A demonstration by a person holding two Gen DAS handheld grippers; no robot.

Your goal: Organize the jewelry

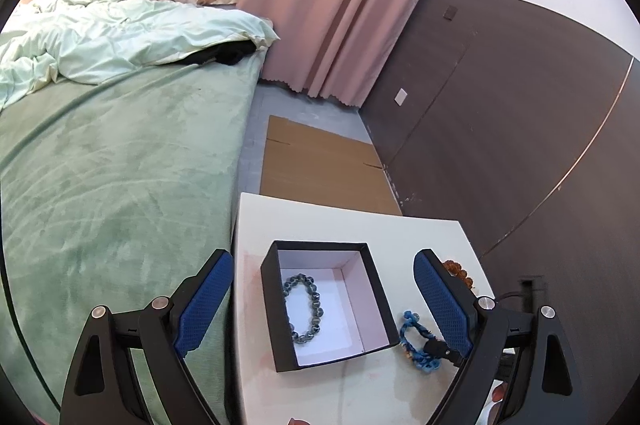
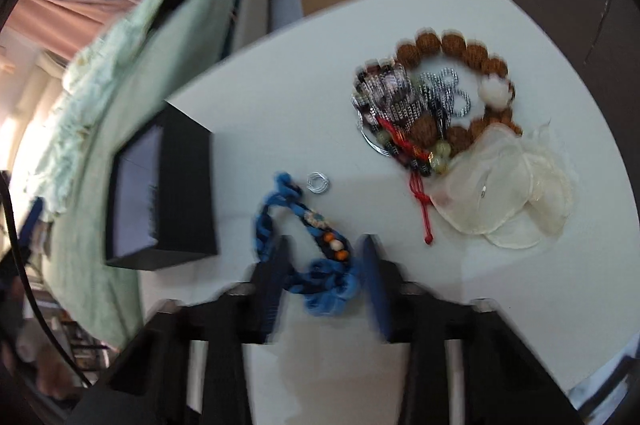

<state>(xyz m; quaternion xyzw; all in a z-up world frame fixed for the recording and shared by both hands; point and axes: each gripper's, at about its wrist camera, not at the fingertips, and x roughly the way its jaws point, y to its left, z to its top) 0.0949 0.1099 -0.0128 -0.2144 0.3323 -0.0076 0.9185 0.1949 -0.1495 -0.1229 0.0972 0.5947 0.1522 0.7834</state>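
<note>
**Inspector A:** On the white table (image 1: 352, 229), a black open-topped box (image 1: 280, 309) with a pale lining is recorded. One dark grey bead bracelet (image 1: 304, 309) is seen lying flat on the box floor, toward its left wall.

**Inspector B:** Condition of the left gripper (image 1: 324, 301)?

**Inspector A:** Its blue-padded fingers (image 1: 206, 305) are spread wide, one at either side of the box, and nothing is held. A green bed cover (image 1: 112, 165) is noted left of the table, flattened cardboard (image 1: 324, 165) on the floor beyond it.

**Inspector B:** And the right gripper (image 2: 324, 257)?

**Inspector A:** Its fingers are parted and are placed on both sides of the blue braided bracelet (image 2: 320, 289), which lies on the table just right of the box. Contact cannot be confirmed; the right wrist view is blurred by motion.

**Inspector B:** Remaining items?

**Inspector A:** A small silver ring (image 2: 318, 181) is noted near the braid's far end. Well apart to the right, a heap is logged: a brown bead bracelet (image 2: 456, 45), silver chain (image 2: 448, 93), a red cord (image 2: 424, 201), and a sheer cream pouch (image 2: 508, 185) touching the heap's near edge.
</note>
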